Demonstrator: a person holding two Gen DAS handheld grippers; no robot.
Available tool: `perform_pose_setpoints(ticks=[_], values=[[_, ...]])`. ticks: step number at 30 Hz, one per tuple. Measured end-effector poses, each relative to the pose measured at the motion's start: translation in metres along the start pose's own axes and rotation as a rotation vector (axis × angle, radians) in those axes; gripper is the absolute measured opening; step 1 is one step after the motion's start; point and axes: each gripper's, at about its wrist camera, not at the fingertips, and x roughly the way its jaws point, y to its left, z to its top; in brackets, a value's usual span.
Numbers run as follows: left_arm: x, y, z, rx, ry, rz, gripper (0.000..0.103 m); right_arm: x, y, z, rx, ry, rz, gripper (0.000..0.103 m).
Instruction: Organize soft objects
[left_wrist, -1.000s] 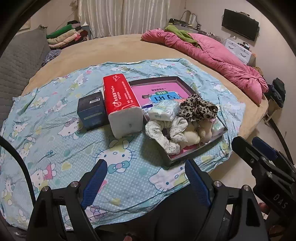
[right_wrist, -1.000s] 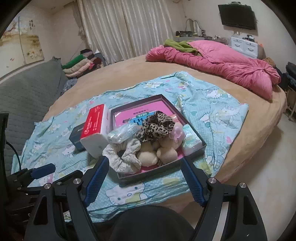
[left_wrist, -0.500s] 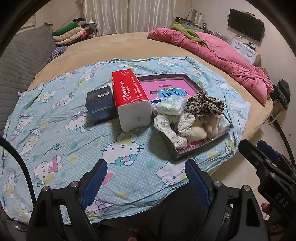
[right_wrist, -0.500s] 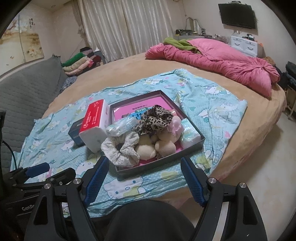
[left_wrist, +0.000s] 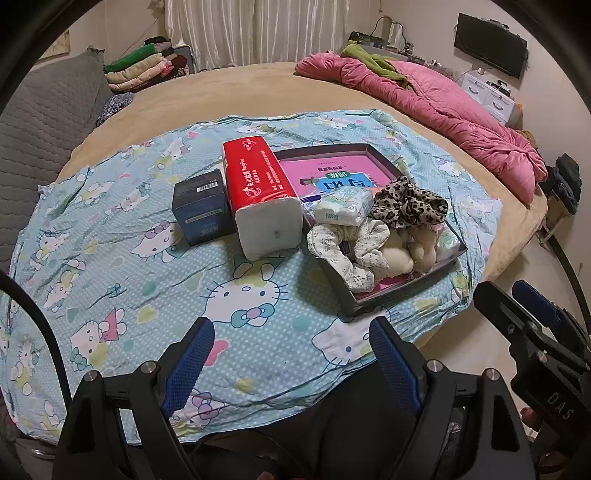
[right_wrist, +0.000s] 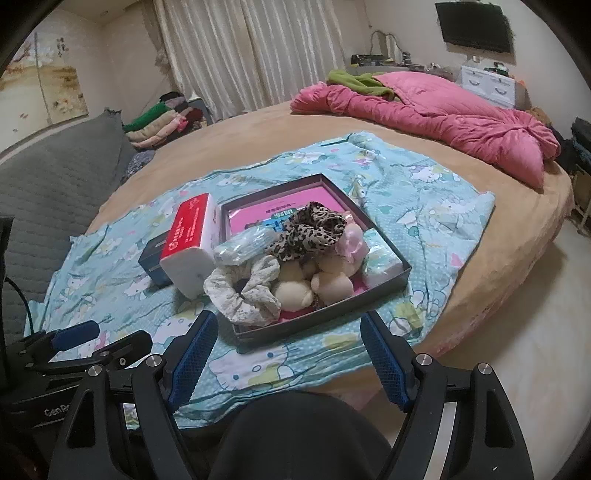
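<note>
Bedroom, round tan bed (left_wrist: 229, 92); a blue cartoon-print sheet (left_wrist: 110, 258) was spread over its near part and served as the work surface. On the sheet sat a shallow dark tray (right_wrist: 369, 301), heaped at its near end with the soft items: a pale floral scrunchie (right_wrist: 243, 291) hanging over the near-left rim, a leopard-print scrunchie (right_wrist: 314, 232) on top, a cream plush toy (right_wrist: 295, 295) beside them, and a small tissue pack (left_wrist: 343, 210) behind. Left of the tray, touching or just beside it (the view could not separate them), stood a red tissue pack (left_wrist: 258, 195), long axis running away from the cameras, with a dark blue box (left_wrist: 201, 208) at its left. Left gripper (left_wrist: 291, 354): jaws spread, nothing between them, hovering over bare sheet, the pile ahead and to its right. Right gripper (right_wrist: 286, 350): jaws likewise spread and empty, with the tray's near edge almost straight ahead. Judgement: the right hand was nearer and better lined up on the floral scrunchie; the left was better placed for the red pack.
</note>
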Motion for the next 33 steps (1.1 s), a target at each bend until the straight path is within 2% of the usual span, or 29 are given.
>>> perform_pose_setpoints(ticks=[33], values=[[0.0031,-0.0024,-0.0010,0.008,0.006,0.001,0.085,0.0024,-0.0004,-0.0027,-0.007,0.008,-0.018,0.081]])
